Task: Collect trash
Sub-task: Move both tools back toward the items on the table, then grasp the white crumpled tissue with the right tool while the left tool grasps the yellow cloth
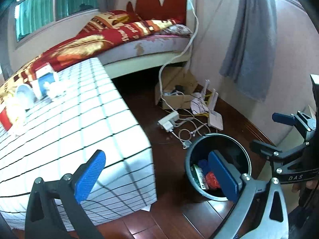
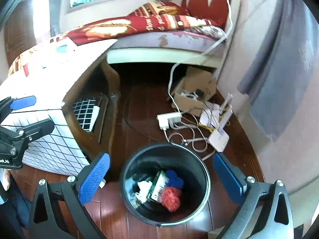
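Fingers [image 2: 227, 177] spread over bin [image 2: 206, 179] w/ red wad [image 2: 171, 198], carton [image 2: 158, 187].

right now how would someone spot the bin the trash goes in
Start at the bed with the red heart-shaped headboard, then look down to the dark wooden floor near the tangled white cables. The round black plastic bin stands there, the only open container holding crumpled trash.

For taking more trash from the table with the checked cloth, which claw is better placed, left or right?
Probably the left claw: open and empty, it stands beside the white table with black-checked cloth. The right claw, open too, hangs over the round black trash bin.
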{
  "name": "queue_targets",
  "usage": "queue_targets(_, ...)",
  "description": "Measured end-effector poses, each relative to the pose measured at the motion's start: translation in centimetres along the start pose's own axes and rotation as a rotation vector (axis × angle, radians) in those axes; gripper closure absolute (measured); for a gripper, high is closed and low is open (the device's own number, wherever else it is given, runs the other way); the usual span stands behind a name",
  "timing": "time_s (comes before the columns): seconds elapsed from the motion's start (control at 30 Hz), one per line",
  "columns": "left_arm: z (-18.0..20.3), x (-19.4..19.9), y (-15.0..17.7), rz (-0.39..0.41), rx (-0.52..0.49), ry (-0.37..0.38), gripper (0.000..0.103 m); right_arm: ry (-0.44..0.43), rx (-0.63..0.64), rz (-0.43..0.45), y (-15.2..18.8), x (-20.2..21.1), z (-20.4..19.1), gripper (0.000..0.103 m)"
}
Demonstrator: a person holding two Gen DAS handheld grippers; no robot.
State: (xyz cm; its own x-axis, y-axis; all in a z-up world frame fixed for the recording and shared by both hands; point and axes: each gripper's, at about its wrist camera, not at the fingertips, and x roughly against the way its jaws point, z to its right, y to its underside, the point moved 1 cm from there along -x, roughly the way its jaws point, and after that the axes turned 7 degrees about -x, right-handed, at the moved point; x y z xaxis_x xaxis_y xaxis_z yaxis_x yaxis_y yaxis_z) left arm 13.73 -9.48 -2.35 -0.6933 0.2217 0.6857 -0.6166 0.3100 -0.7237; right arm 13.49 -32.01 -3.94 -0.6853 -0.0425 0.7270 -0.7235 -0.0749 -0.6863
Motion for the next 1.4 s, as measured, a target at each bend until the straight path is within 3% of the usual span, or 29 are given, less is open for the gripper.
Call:
queue_targets(0.3, -5.0, 2.2, 1.0, 0.029, 0.071, -0.078, 0.000, -0.068, 0.071, 0.062, -2.5, 0.2, -5.4, 0.000)
queue_targets(0.57, -12.1, 4.1, 2.9, 0.038, 0.170, -0.188, 0.000, -0.151, 0.077, 0.129, -4.9, -0.1, -10.3, 0.000)
queue_targets(0.93, -21.2, 6.2, 5.6, 0.034, 0.288, -0.343, 0.001, -0.260, 0.130, 0.113, -7.9, -1.2, -18.4, 0.000)
queue_targets(1.27, -25.9, 4.5, 4.5, 0.033, 0.333, -0.354, 0.015, -0.323, 0.212, 0.071, -12.3, -4.5, -23.7, 0.000)
queue_targets(1.4, -27.9, 2.9, 3.7, 0.024, 0.364, -0.336, 0.018, -0.346, 0.228, 0.046, -14.4, -7.0, -25.4, 0.007)
